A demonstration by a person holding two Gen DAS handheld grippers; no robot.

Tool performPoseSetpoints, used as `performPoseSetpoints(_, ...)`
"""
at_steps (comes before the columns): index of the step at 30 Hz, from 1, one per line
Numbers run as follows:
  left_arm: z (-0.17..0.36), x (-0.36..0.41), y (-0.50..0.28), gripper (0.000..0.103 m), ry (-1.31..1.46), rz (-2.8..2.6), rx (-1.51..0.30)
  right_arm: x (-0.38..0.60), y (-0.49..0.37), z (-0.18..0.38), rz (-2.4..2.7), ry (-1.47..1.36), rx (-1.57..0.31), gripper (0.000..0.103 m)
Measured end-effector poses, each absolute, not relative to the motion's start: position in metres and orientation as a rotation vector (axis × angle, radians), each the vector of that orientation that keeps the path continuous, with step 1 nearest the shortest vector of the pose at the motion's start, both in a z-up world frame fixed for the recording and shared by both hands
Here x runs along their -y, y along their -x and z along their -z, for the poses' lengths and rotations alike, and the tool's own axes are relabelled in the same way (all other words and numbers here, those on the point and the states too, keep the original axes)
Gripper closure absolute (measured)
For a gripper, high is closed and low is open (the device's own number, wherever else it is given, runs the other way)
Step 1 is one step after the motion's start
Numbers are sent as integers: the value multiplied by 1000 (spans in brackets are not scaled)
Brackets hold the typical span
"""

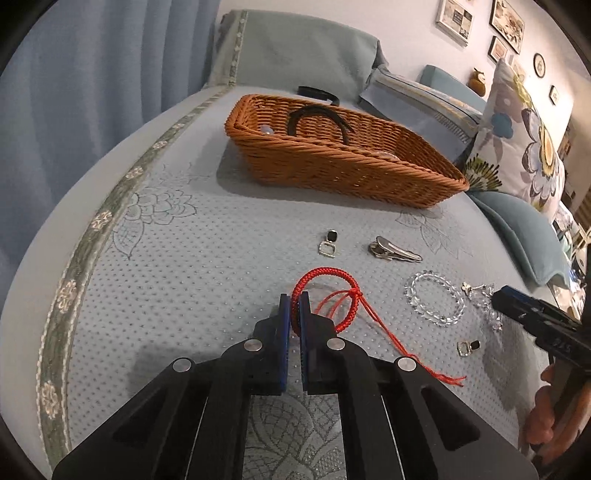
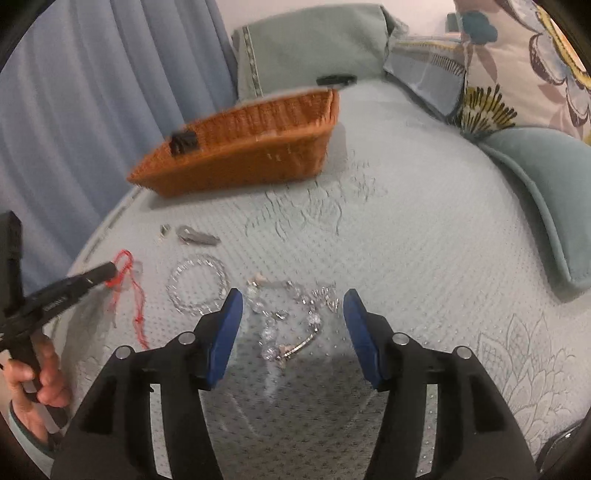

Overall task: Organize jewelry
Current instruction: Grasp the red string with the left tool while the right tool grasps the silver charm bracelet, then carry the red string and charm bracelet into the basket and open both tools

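Red cord bracelet (image 1: 325, 295) pinched in left claw (image 1: 294, 299); right claw (image 2: 293, 299) spread wide over charm bracelet (image 2: 291, 321).

No legible text; faint white marks on right hand-held gripper (image 1: 496, 301), possibly digits, unreadable.

so the whole scene sits on a pale blue quilted bedspread (image 1: 192, 258) with tiny dots, stitched flower outlines and a green floral border strip (image 1: 70, 280) running along the left edge. Blue curtains (image 1: 92, 66) hang on the far left. At the far end there's a grey-green padded headboard or cushion (image 1: 295, 48). On the right, a big floral print pillow (image 1: 524, 136) stands upright with a plain teal pillow (image 1: 517, 229) lying in front of it, plus a striped one (image 1: 417, 92) farther back. The wall on the far right is white with several framed pictures (image 1: 506, 20). Lighting looks soft and indoor
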State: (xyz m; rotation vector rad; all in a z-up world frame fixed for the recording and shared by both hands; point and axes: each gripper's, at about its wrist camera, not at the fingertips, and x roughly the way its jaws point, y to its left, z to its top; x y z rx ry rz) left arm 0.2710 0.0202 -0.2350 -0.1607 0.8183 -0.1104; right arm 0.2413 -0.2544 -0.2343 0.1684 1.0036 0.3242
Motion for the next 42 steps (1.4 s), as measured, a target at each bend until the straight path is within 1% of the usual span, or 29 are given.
performPoseSetpoints(7,234,-21,-271,100,176,126,-814,237,-245,238,-287,-55,-1023,49)
performPoseSetpoints(10,234,-21,-272,100,180,132,-816,229,-245,239,-288,-5,-1028,47)
performPoseSetpoints(13,234,-21,-272,100,187,138,-818,225,-243,239,-298,26,-1031,47)
performPoseSetpoints(15,232,-20,-271,100,182,144,-811,224,-243,239,-291,41,-1034,50)
performPoseSetpoints(16,231,-19,-270,100,179,147,-807,223,-242,239,-286,54,-1029,58)
performPoseSetpoints(17,230,-18,-269,100,176,150,-802,221,-241,238,-288,61,-1022,72)
performPoseSetpoints(18,229,-18,-268,100,174,152,-799,218,-238,237,-301,73,-1012,77)
performPoseSetpoints(19,229,-17,-268,100,175,155,-795,216,-236,237,-308,83,-1007,85)
performPoseSetpoints(20,228,-18,-267,100,178,159,-792,211,-233,236,-306,110,-994,89)
performPoseSetpoints(22,226,-18,-267,100,180,162,-784,208,-228,233,-298,131,-973,90)
performPoseSetpoints(23,225,-18,-266,100,183,164,-779,209,-227,231,-302,126,-965,95)
performPoseSetpoints(32,200,-23,-257,100,221,180,-691,229,-224,190,-342,-39,-852,95)
performPoseSetpoints(37,161,-25,-255,100,255,199,-606,230,-235,149,-373,-84,-770,95)
performPoseSetpoints(42,113,-29,-272,100,264,203,-513,222,-267,107,-374,-82,-668,95)
